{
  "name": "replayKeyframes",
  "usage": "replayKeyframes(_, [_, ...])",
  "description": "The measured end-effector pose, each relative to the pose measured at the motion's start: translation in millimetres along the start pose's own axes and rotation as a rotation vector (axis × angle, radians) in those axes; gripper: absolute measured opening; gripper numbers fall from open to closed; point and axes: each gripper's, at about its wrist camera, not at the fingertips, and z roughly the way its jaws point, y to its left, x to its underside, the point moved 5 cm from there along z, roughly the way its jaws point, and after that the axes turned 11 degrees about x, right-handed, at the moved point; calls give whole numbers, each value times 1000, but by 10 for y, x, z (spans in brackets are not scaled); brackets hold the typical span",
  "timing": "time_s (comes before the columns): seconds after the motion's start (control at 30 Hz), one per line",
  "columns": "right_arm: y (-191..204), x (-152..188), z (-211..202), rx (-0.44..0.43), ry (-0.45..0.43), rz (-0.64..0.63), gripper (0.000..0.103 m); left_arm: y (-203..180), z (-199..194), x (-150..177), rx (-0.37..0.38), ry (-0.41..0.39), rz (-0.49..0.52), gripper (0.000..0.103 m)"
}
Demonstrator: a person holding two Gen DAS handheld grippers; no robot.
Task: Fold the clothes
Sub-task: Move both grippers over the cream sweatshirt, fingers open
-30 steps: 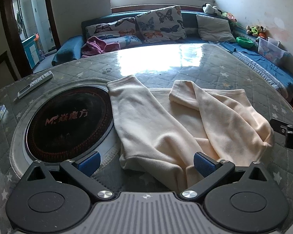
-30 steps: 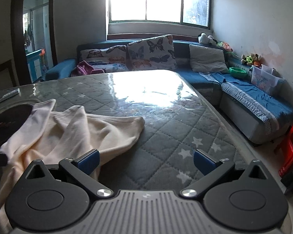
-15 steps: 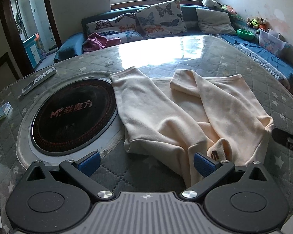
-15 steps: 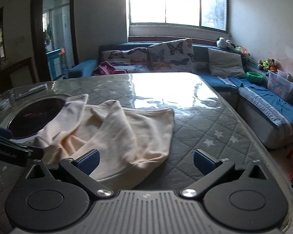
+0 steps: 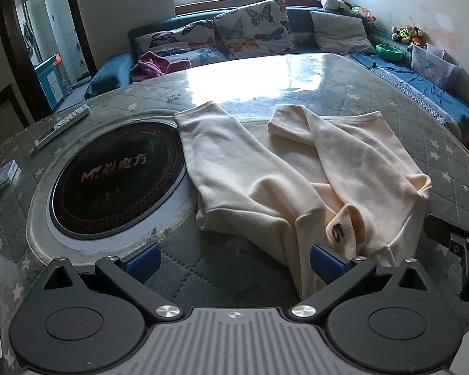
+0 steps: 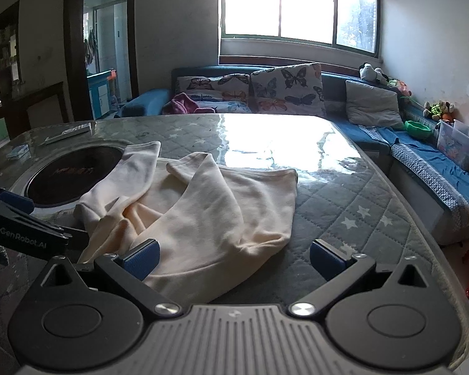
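A cream garment [image 5: 284, 187] lies rumpled near the table's [image 6: 353, 206] front edge, just ahead of both wide-open grippers [image 5: 234, 257] [image 6: 234, 257]; a round black burner [image 5: 115, 178] adjoins its left sleeve.

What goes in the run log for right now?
left gripper: open | right gripper: open | cream garment: sleeves folded in, on table

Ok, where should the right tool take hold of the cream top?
Probably the bunched near-right corner of the cream top, coming in low from the near table edge. That corner humps up off the quilted table cover, giving the open right tool a fold to pinch.
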Motion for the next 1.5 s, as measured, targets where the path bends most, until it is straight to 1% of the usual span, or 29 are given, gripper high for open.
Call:
replayKeyframes(0.57, [131,131,-121,-10,0,-27,103,-7,-77,136,-4,-2,8,103])
replayKeyframes(0.93, [184,128,-71,-21,9,-41,103,64,-70,72,-10,-9,-8,103])
replayKeyframes(1.2, [237,97,-13,-33,16,-59,103,41,-10,68,-4,11,2,103])
replayKeyframes(1.5, [254,30,38,-46,19,-59,103,45,-9,-15,-7,6,5,103])
